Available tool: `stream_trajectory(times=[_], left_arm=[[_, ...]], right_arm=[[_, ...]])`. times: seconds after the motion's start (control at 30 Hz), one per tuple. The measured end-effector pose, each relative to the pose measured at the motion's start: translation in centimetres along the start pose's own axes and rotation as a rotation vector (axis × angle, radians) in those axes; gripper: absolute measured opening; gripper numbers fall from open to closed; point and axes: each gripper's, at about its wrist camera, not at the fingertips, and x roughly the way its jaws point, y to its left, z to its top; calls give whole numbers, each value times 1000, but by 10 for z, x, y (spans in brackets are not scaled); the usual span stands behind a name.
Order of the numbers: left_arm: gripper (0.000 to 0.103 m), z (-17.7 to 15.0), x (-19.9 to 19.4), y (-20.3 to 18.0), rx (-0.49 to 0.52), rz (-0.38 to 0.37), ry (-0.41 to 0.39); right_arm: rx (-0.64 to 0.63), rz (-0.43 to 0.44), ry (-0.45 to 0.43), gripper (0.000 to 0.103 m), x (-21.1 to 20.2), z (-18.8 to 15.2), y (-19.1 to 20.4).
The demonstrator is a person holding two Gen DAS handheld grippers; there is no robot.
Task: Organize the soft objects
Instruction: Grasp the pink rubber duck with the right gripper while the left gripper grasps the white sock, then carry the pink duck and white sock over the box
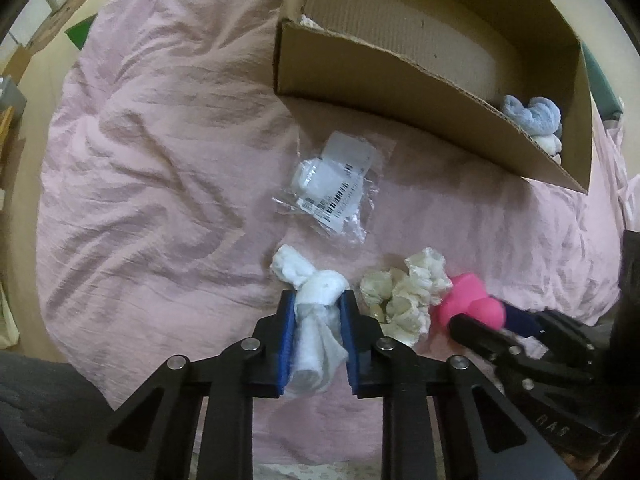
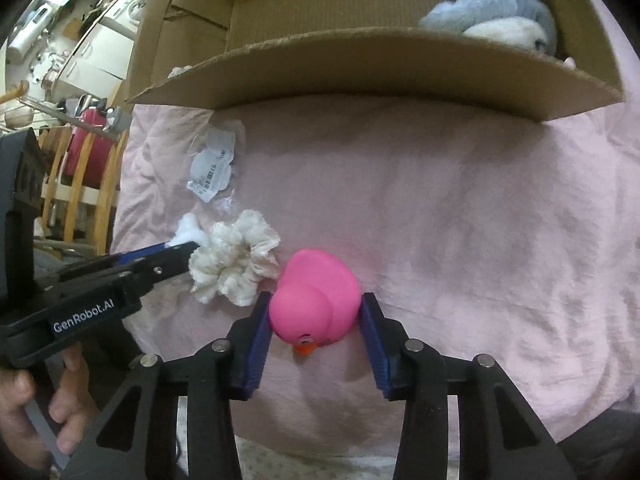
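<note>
My left gripper [image 1: 318,300] is shut on a knotted white cloth [image 1: 316,312] lying on the pink bedsheet [image 1: 160,160]. A cream scrunchie [image 1: 404,296] lies just right of it and also shows in the right wrist view [image 2: 234,258]. My right gripper [image 2: 316,308] has its blue pads against both sides of a pink rubber duck [image 2: 316,300], which rests on the sheet; the duck also shows in the left wrist view [image 1: 468,304]. An open cardboard box [image 1: 400,84] stands farther back with blue and white plush items [image 1: 534,118] in its right corner.
A clear plastic bag with barcode labels [image 1: 332,184] lies on the sheet between the cloth and the box. The box's front flap [image 2: 380,68] juts out over the sheet. Wooden chairs and household clutter [image 2: 80,152] stand beyond the bed's left edge.
</note>
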Motion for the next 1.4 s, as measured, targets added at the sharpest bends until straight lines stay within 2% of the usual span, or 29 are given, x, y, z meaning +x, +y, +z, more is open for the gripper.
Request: stream_trajectory(times=[0.2, 0.7, 0.9, 1.13, 1.4], left_arm=[[18, 4, -13, 12, -23, 54, -63], [18, -2, -29, 24, -29, 86, -160], [18, -3, -39, 34, -95, 82, -198], [18, 1, -83, 28, -89, 94, -362], [18, 27, -135, 3, 6, 102, -548]], right_arm=[[36, -24, -59, 45, -19, 0, -13], [34, -4, -116, 45, -41, -7, -15], [45, 16, -144, 45, -49, -10, -16], [47, 45, -239, 45, -76, -8, -16], [10, 66, -429, 45, -130, 16, -8]])
